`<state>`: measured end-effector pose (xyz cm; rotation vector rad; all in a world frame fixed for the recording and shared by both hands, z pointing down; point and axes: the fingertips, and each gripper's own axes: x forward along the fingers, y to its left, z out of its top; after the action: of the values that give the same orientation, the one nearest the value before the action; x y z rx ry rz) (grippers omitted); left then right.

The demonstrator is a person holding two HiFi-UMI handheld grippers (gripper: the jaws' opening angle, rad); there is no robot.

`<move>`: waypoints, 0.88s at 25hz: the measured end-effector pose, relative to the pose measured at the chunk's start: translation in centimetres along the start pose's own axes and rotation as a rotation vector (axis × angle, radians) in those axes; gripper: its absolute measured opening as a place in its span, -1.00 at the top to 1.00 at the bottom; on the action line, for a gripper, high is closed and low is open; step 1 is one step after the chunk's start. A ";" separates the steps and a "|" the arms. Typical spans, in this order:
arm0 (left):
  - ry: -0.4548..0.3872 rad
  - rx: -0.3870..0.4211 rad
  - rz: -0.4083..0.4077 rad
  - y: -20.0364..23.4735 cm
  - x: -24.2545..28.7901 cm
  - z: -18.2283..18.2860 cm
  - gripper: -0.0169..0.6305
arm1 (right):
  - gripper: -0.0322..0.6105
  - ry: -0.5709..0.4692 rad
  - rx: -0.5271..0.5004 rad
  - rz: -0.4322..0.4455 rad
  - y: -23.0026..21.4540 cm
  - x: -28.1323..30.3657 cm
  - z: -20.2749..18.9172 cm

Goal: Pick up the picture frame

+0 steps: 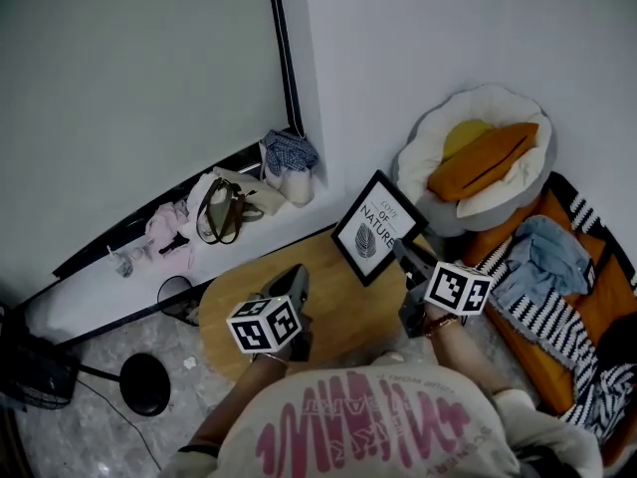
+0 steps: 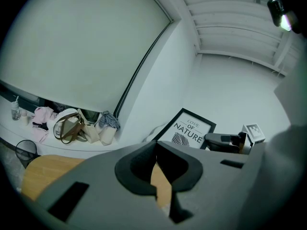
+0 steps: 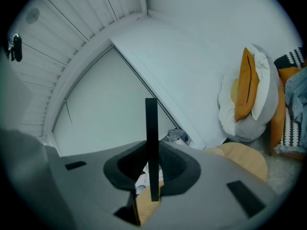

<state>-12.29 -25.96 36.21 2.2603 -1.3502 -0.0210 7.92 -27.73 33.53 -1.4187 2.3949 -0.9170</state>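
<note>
A black picture frame [image 1: 376, 227] with a white "Love of Nature" print hangs tilted above the far edge of the round wooden table [image 1: 328, 312]. My right gripper [image 1: 406, 255] is shut on the frame's lower right edge. In the right gripper view the frame [image 3: 151, 123] stands edge-on, pinched by the right gripper [image 3: 152, 152]. My left gripper [image 1: 297, 277] hovers over the table's left part, shut and holding nothing. The left gripper view shows the left gripper [image 2: 156, 150], and beyond it the frame [image 2: 188, 132] with the right gripper [image 2: 225, 140] on it.
A round pet bed [image 1: 488, 157] with an orange cushion leans on the wall at the right, above striped bedding [image 1: 557, 317]. Bags and clothes [image 1: 224, 207] lie on a low ledge at the left. A wire bin [image 1: 177, 295] and a fan base [image 1: 144, 381] stand on the floor.
</note>
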 end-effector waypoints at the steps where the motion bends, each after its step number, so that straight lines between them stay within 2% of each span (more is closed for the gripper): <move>1: -0.001 0.002 -0.002 -0.1 0.0 0.1 0.93 | 0.67 -0.002 -0.001 0.003 0.1 0.0 0.2; 11: -0.039 0.015 0.002 -1.4 1.2 2.5 0.93 | 0.67 -0.027 -0.018 0.042 0.5 0.6 3.2; 22: -0.060 0.003 0.028 -4.4 1.4 2.4 0.93 | 0.67 -0.015 -0.013 0.062 -0.9 -0.8 5.3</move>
<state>-8.64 -26.40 32.62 2.2595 -1.4137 -0.0783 11.49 -29.47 29.78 -1.3432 2.4235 -0.8749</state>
